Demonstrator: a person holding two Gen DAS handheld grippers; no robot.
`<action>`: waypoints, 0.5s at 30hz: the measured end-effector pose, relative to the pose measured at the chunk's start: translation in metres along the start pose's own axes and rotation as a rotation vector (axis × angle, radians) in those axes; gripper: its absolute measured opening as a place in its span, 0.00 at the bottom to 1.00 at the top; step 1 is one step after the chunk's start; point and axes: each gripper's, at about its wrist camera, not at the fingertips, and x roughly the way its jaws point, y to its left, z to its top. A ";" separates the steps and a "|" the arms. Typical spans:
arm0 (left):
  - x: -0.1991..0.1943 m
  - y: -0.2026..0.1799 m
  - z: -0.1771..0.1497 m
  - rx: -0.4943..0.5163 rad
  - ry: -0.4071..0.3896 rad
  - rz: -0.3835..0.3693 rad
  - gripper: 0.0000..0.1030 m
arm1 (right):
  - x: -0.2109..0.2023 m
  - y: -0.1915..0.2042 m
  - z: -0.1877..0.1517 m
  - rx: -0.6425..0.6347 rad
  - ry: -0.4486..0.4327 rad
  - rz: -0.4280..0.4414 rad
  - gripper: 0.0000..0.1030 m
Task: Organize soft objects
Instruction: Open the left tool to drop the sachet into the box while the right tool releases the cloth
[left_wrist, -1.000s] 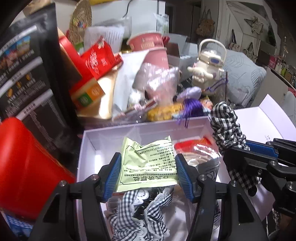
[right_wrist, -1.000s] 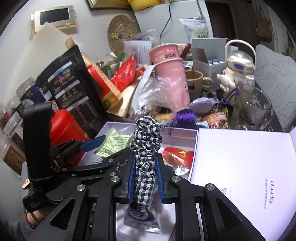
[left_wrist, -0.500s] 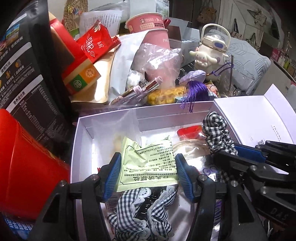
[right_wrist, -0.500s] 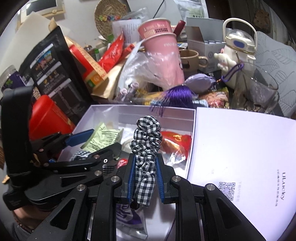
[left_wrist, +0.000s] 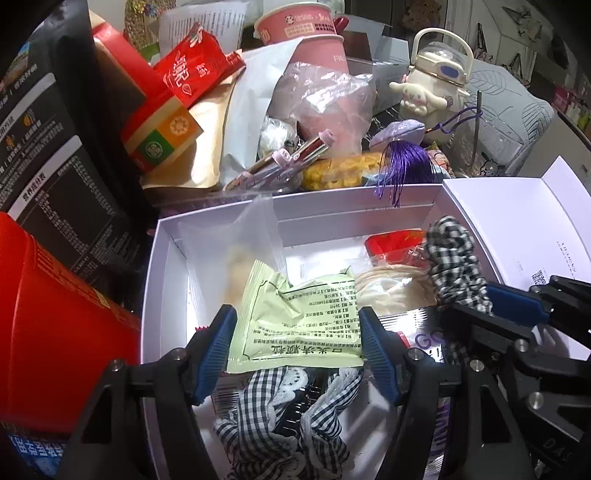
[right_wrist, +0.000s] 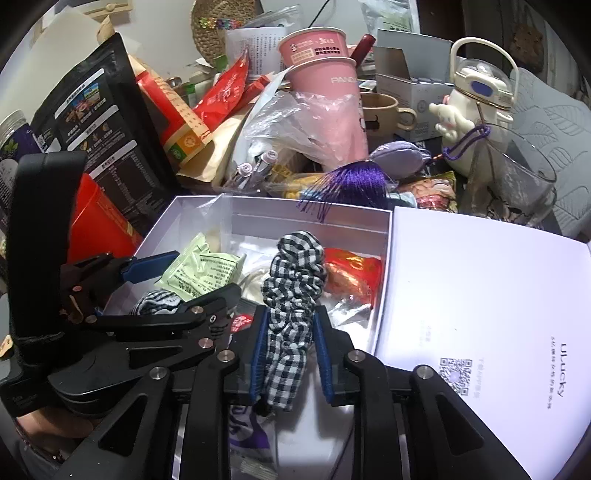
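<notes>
Left wrist view looked down into a white box (left_wrist: 162, 280) with its lid (left_wrist: 517, 221) folded open flat on the right. Left gripper (left_wrist: 297, 345) hung low over the near half of the box, its jaws having just been opening; the pale green sachet (left_wrist: 299, 317) lay between the blue pads (left_wrist: 218, 347), a sliver of gap showing at the left pad, while the right pad sat at the packet's edge, so no firm squeeze was evident. Beneath the sachet sat a checked cloth (left_wrist: 291, 417) with lace trim. Far-left corner of the box held only a clear plastic bag (left_wrist: 236, 236), the most open floor inside. Right wrist view showed the right gripper (right_wrist: 290, 356) over the box's near right part, jaws narrow and just easing apart, with the gingham scrunchie (right_wrist: 295, 273) standing upright between them and the pads close against its lower folds. A red snack packet (right_wrist: 351, 273) lay just beside the scrunchie, against the right wall. A purple tassel (right_wrist: 343, 184) drooped over the far rim. Clutter crowded the far edge: pink cups (right_wrist: 325, 74), a black pouch (right_wrist: 96, 122), a red container (left_wrist: 48, 325) tight along the left wall. The two grippers sat close together, nearly side by side.
</notes>
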 end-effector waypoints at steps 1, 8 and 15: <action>0.000 0.000 0.000 -0.004 0.000 -0.004 0.65 | -0.001 -0.001 0.000 0.002 0.002 -0.005 0.27; -0.002 0.003 0.001 -0.034 -0.002 -0.019 0.65 | -0.012 -0.003 0.001 0.011 -0.010 -0.007 0.35; -0.018 0.005 -0.001 -0.029 -0.042 0.006 0.65 | -0.029 -0.005 0.002 0.016 -0.049 -0.018 0.41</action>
